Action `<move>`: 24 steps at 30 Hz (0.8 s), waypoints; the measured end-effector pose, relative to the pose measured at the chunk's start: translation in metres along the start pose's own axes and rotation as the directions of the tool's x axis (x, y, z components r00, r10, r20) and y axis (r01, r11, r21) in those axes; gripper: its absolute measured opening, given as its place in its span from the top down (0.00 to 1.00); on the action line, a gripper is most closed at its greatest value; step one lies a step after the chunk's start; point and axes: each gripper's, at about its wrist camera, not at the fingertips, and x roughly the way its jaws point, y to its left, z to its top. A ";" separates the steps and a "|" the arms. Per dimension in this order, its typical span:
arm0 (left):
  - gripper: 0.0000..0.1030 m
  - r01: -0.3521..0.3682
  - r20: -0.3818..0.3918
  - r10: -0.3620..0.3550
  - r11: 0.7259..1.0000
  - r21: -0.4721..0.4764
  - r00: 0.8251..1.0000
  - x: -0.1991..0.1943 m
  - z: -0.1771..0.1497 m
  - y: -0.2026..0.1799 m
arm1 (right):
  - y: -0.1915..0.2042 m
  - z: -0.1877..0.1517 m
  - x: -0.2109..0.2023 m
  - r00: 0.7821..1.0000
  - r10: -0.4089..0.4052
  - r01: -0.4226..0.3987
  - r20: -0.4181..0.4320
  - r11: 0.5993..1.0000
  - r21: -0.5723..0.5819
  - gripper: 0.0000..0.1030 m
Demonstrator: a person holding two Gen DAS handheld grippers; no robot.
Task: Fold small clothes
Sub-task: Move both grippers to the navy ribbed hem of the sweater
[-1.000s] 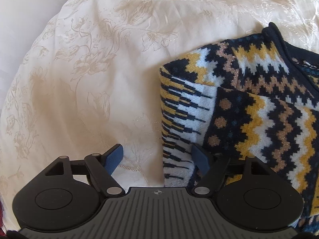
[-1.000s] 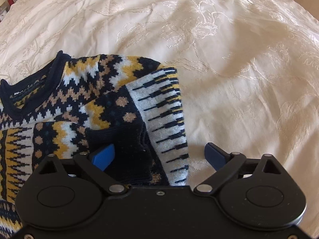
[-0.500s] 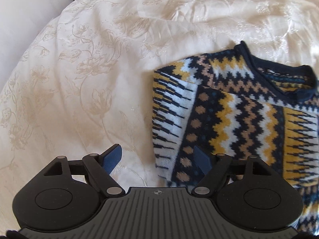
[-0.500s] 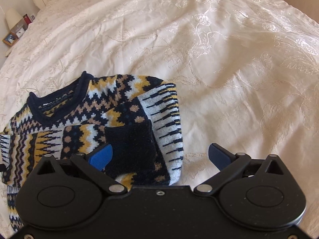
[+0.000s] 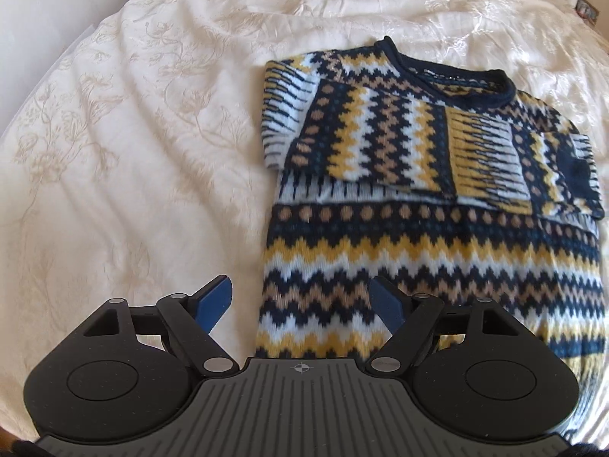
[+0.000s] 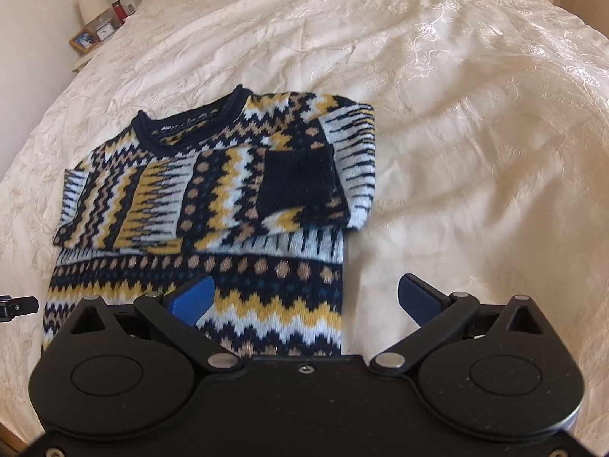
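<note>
A small knitted sweater [image 5: 437,228] in navy, yellow, white and tan zigzags lies flat on the cream bedspread [image 5: 133,152], neck away from me. Both sleeves are folded across its chest; the navy cuff [image 6: 297,179] of one lies on top. My left gripper [image 5: 300,301] is open, held above the sweater's lower left edge, one finger over the bedspread and one over the knit. My right gripper [image 6: 304,297] is open above the sweater's [image 6: 198,228] lower right edge, straddling that edge. Neither holds anything. The left gripper's tip [image 6: 17,306] shows at the right wrist view's left border.
The embroidered bedspread [image 6: 475,133] spreads wide on all sides of the sweater. A bedside table [image 6: 89,43] with a lamp, a picture frame and small items stands at the far left. The bed's left edge [image 5: 57,61] meets a pale wall.
Both grippers have drawn back from the folded sleeves toward the sweater's hem and risen, so the whole sweater now shows. Both stayed open.
</note>
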 end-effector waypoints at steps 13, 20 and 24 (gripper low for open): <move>0.24 0.036 -0.064 -0.032 0.997 0.061 0.997 -0.020 -0.095 0.006 | 0.007 -0.097 -0.018 0.991 0.027 -0.037 -0.132 0.997 -0.071 0.01; 0.24 0.079 -0.077 -0.070 0.990 0.121 0.995 -0.020 -0.136 0.018 | 0.021 -0.142 -0.028 0.981 0.040 -0.050 -0.188 0.997 -0.053 0.01; 0.24 0.113 -0.083 -0.104 0.987 0.111 0.991 -0.019 -0.153 0.025 | 0.032 -0.160 -0.031 0.980 0.035 -0.055 -0.197 0.994 -0.095 0.01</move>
